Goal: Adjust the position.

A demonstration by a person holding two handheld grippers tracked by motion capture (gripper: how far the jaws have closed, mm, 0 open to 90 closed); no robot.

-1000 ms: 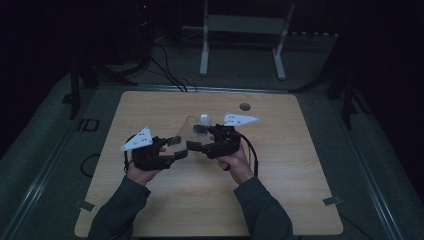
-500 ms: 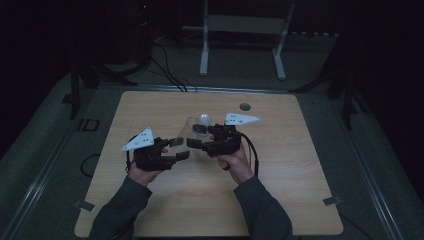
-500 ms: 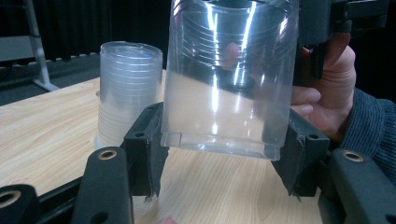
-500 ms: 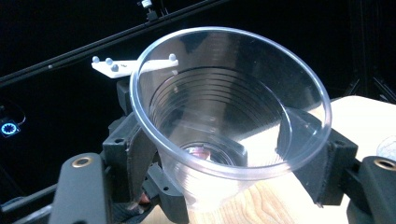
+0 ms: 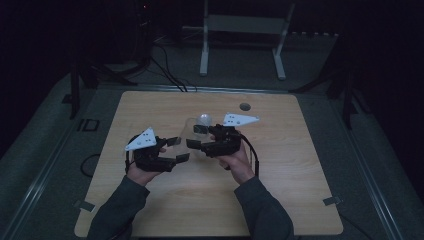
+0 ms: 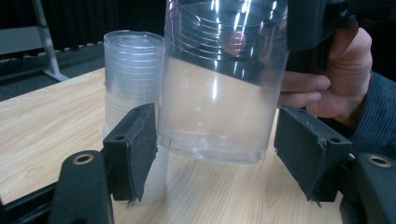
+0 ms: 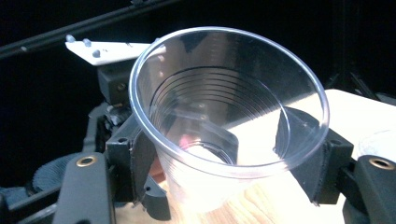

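On the wooden table (image 5: 150, 210), handover nearly done — right gripper (image 7: 219, 154) clamps the clear plastic cup (image 7: 229, 116); left gripper (image 6: 215, 154) jaws just opened off its base, stack of cups (image 6: 133, 79) beyond.

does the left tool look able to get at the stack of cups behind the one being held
Probably not directly: the clear cup hangs between the left tool's open jaws, clamped by the right tool, fronting the cup stack. It would need to swing around.

Cup stack (image 6: 133, 88) just behind held cup (image 6: 219, 84), bare table (image 5: 300, 170) rightward
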